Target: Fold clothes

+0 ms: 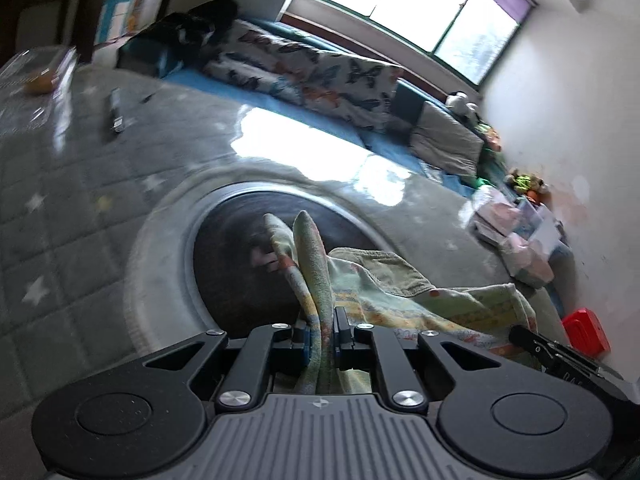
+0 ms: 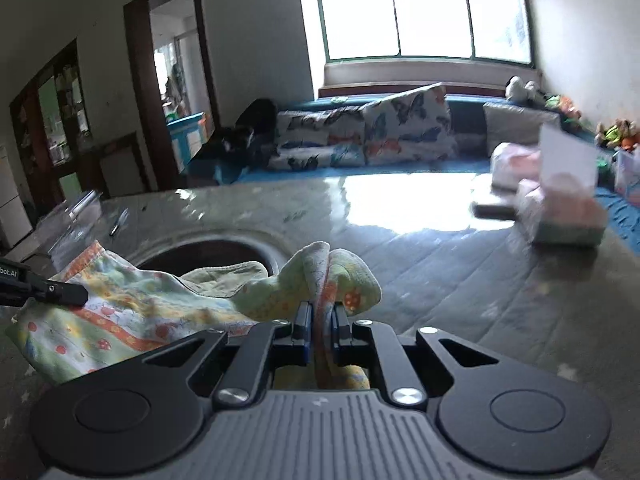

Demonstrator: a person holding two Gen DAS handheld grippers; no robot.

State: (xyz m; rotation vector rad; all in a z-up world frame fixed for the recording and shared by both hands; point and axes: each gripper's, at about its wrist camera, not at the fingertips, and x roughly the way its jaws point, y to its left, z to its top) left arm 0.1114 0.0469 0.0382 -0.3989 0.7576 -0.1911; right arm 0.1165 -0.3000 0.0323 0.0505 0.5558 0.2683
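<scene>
Cloth (image 2: 132,312) across dark round recess (image 2: 208,254)

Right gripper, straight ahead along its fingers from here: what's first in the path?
The right gripper is shut on the patterned cloth, so the bunched fold just ahead comes first. Beyond that, likely bare grey table, then the window-side sofa with the butterfly cushions. Depth is unclear.
</scene>
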